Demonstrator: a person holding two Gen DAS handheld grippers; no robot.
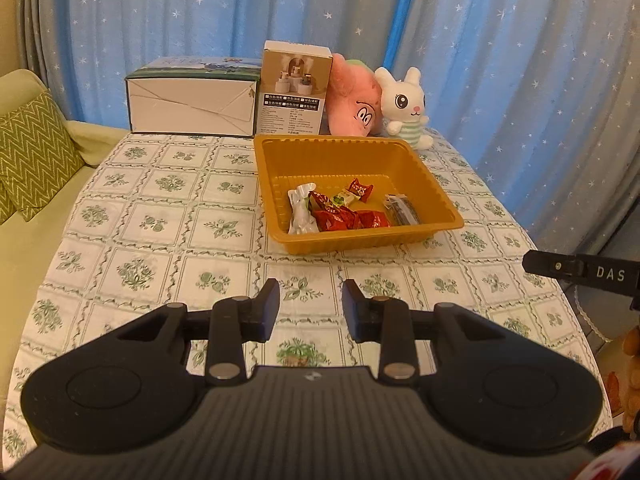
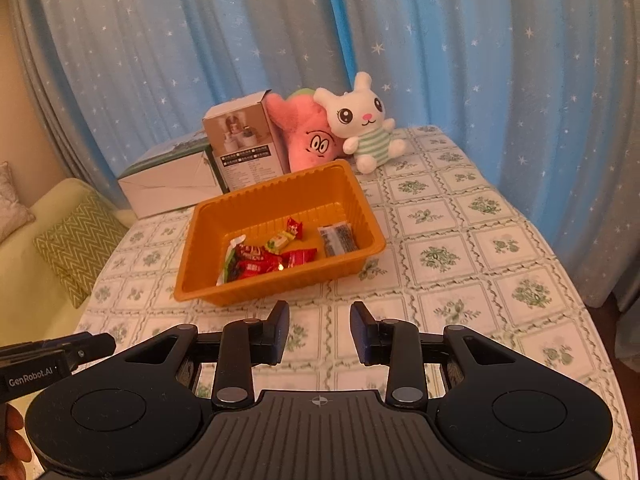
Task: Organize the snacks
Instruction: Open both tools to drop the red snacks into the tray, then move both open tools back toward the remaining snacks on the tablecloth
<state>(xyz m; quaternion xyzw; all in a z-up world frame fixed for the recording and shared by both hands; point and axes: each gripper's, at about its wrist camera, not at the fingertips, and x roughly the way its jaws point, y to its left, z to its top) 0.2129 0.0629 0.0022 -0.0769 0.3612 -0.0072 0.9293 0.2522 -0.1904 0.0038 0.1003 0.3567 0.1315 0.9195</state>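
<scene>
An orange plastic tray (image 1: 434, 184) (image 2: 208, 224) sits on the table with several wrapped snacks in it: red packets (image 1: 344, 218) (image 2: 260, 264), a white wrapper (image 1: 301, 210), a small green-and-yellow candy (image 2: 280, 240), and a dark packet (image 1: 402, 209) (image 2: 338, 239). My left gripper (image 1: 311, 290) is open and empty, hovering above the tablecloth in front of the tray. My right gripper (image 2: 320, 314) is open and empty, also in front of the tray. The right gripper's tip shows at the right edge of the left wrist view (image 1: 580, 272).
A white box (image 1: 192, 104), a smaller product box (image 1: 294, 88), a pink plush (image 1: 354, 100) and a white rabbit plush (image 1: 404, 104) stand behind the tray. A sofa with a green cushion (image 1: 32, 156) lies left. Blue star curtains hang behind.
</scene>
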